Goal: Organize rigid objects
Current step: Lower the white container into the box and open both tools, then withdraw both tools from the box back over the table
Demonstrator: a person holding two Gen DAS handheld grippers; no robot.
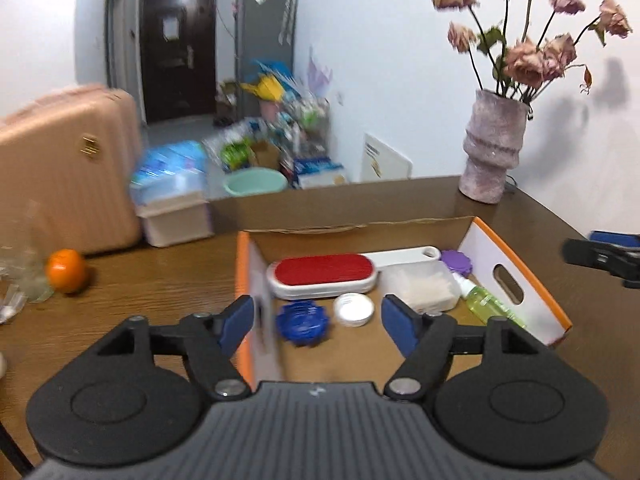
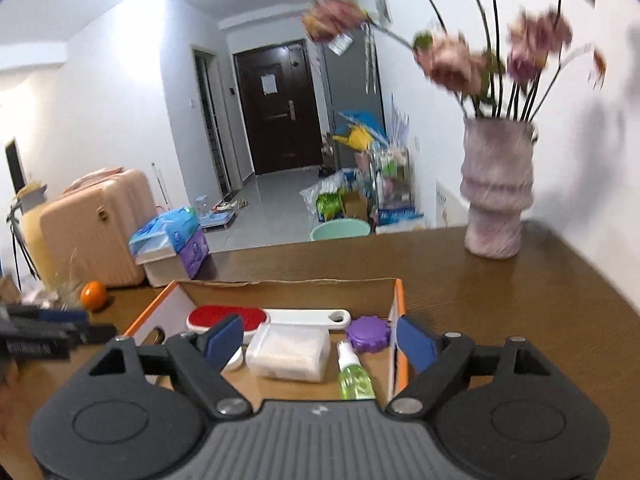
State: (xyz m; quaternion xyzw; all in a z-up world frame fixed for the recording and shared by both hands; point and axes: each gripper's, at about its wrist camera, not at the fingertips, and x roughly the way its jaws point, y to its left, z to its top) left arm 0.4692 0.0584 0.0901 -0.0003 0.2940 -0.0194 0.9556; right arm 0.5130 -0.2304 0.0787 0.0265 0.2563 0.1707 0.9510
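An orange-rimmed cardboard box [image 1: 480, 248] stands on the wooden table. Inside lie a red brush with a white handle [image 1: 324, 272], a blue round lid [image 1: 302, 322], a white cap [image 1: 354, 309], a clear plastic case [image 1: 420, 284], a purple lid [image 1: 456, 262] and a green spray bottle [image 1: 492, 304]. My left gripper [image 1: 318, 320] hangs open above the box's near left part, with nothing between its fingers. My right gripper [image 2: 320, 340] is open and empty over the box's near right side, above the clear case [image 2: 290, 352] and the spray bottle [image 2: 354, 380].
An orange [image 1: 66, 270] and some clear glassware [image 1: 20, 272] sit on the table to the left of the box. A pink vase of dried roses [image 1: 494, 148] stands at the far right corner. Beyond the table edge are a pink suitcase [image 1: 68, 176] and floor clutter.
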